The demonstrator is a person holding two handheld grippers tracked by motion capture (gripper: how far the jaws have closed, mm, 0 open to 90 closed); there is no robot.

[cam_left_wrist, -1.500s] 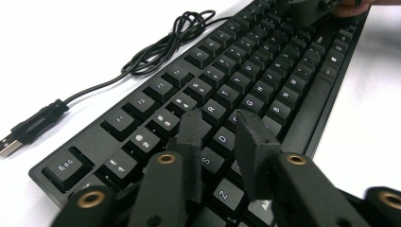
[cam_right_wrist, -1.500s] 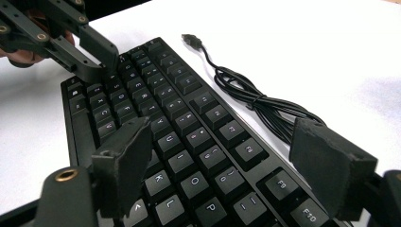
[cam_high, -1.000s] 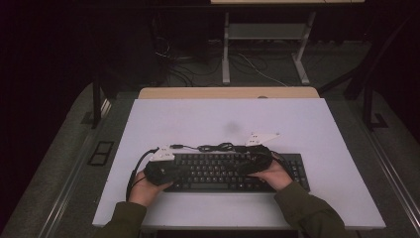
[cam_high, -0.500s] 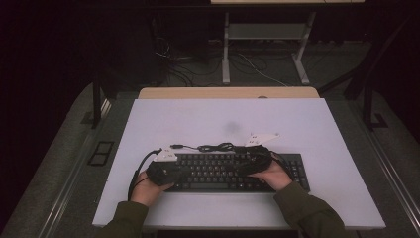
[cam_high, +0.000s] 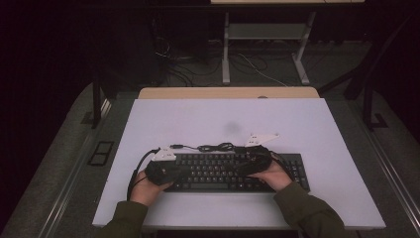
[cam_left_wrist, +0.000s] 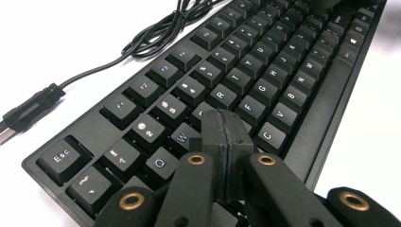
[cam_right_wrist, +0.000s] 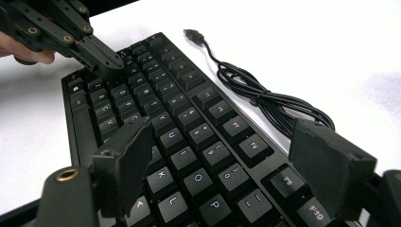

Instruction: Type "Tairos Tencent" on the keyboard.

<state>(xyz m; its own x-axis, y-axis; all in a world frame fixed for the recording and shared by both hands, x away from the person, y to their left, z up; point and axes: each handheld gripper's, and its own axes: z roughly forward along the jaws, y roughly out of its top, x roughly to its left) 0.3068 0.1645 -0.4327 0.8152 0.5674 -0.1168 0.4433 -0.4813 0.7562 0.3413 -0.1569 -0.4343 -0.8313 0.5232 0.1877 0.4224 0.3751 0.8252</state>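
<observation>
1. Change check: against the two earlier high-view pictures, nothing has shifted. Both hands rest at the same places on the keyboard (cam_high: 233, 171), and the keyboard lies at the same spot on the white worktop (cam_high: 223, 119). EARLIER pictures and the present one match.

2. Left gripper (cam_left_wrist: 226, 130): the jaws are fully closed, pad against pad, with nothing between them. The closed tip stands directly over the letter keys, just above the W–E–D region, with the Esc key (cam_left_wrist: 60, 158) off to its lower left in the left gripper view. Contact with a key cannot be confirmed.

3. Right gripper (cam_right_wrist: 227, 163): the jaws stand wide apart and hold nothing. The keyboard's right-hand letter keys lie below and between the two pads; the pads do not press on the keyboard's edges.

4. Cable (cam_right_wrist: 265, 101): it lies loosely bundled on the worktop beyond the keyboard's far edge, past the right gripper's outer pad. Its plug (cam_left_wrist: 28, 113) rests unconnected, to the left of the left gripper's tip.

5. Meaning for the work: judged from the stillness, this is a pause. The closed left tip suits pressing a key; the open right gripper is ready either to steady the keyboard or to take hold of it. No grip is yet established.
</observation>
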